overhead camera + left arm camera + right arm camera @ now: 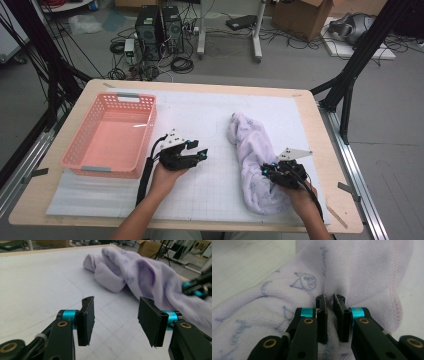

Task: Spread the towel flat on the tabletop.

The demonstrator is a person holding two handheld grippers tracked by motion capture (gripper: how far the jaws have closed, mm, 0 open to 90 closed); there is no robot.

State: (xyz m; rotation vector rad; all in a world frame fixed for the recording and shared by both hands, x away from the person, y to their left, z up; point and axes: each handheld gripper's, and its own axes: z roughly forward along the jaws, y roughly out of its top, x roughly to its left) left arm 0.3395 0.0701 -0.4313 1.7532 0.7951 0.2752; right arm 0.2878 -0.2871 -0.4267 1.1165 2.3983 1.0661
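On mat | R gripper (329, 315) pinching lilac towel (362, 270) | L gripper (113, 320) spread, empty

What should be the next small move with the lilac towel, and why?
Probably bring the left gripper across to the towel's free end. The right gripper is shut on a fold of it, while the left one is open, holds nothing, and faces the crumpled cloth on the table.

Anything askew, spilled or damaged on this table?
Nothing damaged or spilled. The lilac towel lies bunched in a crumpled roll, not flat, pinched by the right gripper. The pink basket sits upright, empty.
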